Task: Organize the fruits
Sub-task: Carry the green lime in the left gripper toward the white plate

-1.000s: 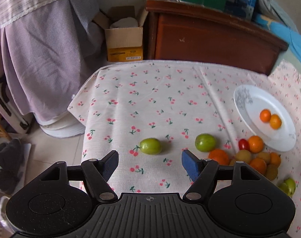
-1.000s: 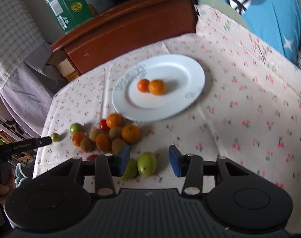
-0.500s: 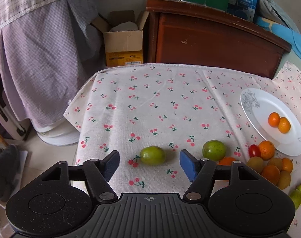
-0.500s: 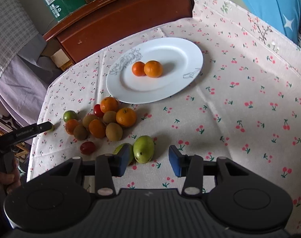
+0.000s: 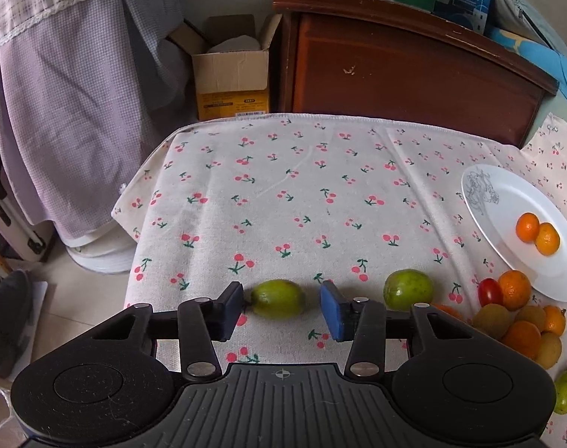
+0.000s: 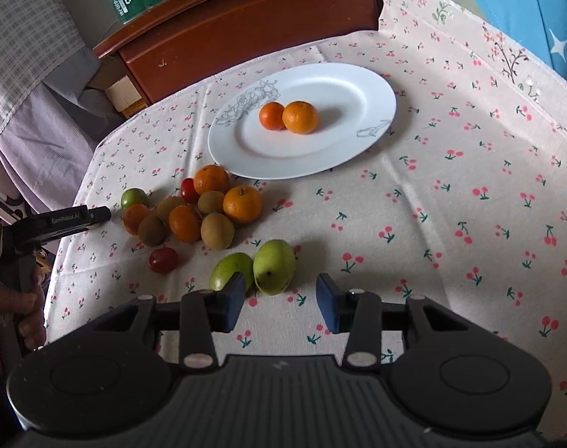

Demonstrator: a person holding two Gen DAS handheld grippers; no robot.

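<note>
Before you lies a table draped in a cherry-print cloth (image 5: 283, 194), with a lilac checked curtain (image 5: 78, 119) at far left, an open cardboard box (image 5: 231, 74) on the floor and a dark wooden headboard (image 5: 406, 67) behind the far edge. Your left gripper (image 5: 281, 308) sits low over the cloth near its left end, its jaws closing around an oval green fruit (image 5: 278, 297); the left pad looks to touch the fruit's end, while a small gap shows at the right pad. Just right of it rests a rounder green fruit (image 5: 408, 289), then the mixed pile (image 6: 193, 209) of oranges, brown fruits and small red ones. Beyond the pile, the white plate (image 6: 343, 149) holds two oranges (image 6: 289, 116) touching each other. Your right gripper (image 6: 279, 300) hovers with its jaws partly apart and nothing gripped, two green fruits (image 6: 257, 268) lying side by side just ahead of its left pad.
</note>
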